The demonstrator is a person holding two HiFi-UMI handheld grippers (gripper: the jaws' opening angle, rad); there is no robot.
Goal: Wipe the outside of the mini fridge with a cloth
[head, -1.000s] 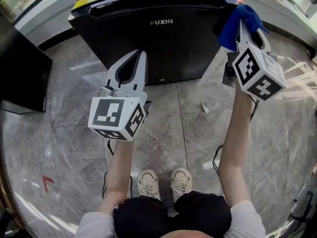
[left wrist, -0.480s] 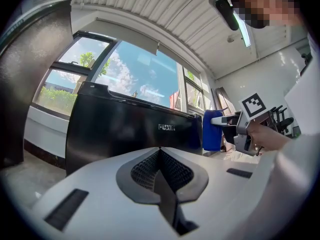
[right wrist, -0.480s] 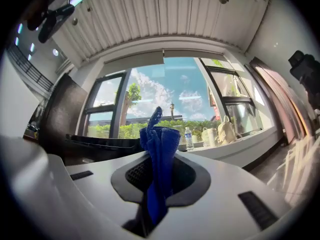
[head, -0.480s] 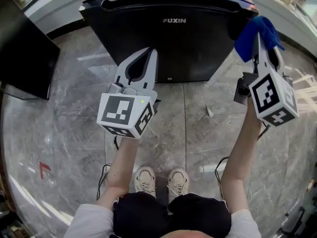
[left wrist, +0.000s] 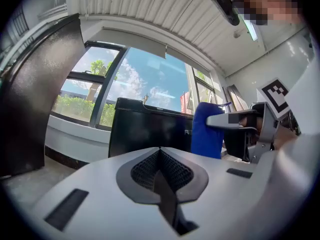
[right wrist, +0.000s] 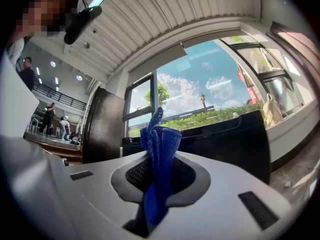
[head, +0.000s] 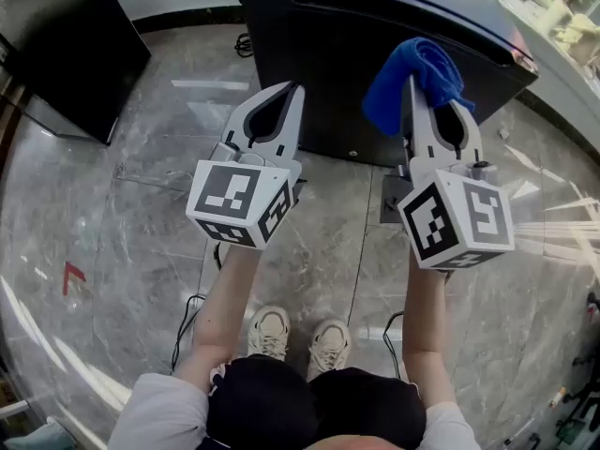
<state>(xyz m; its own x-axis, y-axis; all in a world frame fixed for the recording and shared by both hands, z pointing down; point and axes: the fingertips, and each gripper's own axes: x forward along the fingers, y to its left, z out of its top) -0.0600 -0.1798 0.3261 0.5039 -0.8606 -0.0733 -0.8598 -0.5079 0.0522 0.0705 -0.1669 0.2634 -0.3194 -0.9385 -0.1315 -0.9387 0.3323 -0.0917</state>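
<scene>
The black mini fridge stands on the floor ahead of me, its front door facing me. My right gripper is shut on a bunched blue cloth, held up before the right part of the door; I cannot tell whether it touches. In the right gripper view the cloth sticks up from between the jaws, with the fridge behind. My left gripper is shut and empty, level with the door's lower left. In the left gripper view I see the fridge and the cloth.
A tall black cabinet stands at the upper left. A white ledge runs under the windows behind the fridge. Cables trail on the grey marble floor near the person's shoes.
The view has swung so the fridge sits further right and turned. The right gripper with the cloth has come inward from the fridge's top right corner to the door front. The left gripper stays shut.
</scene>
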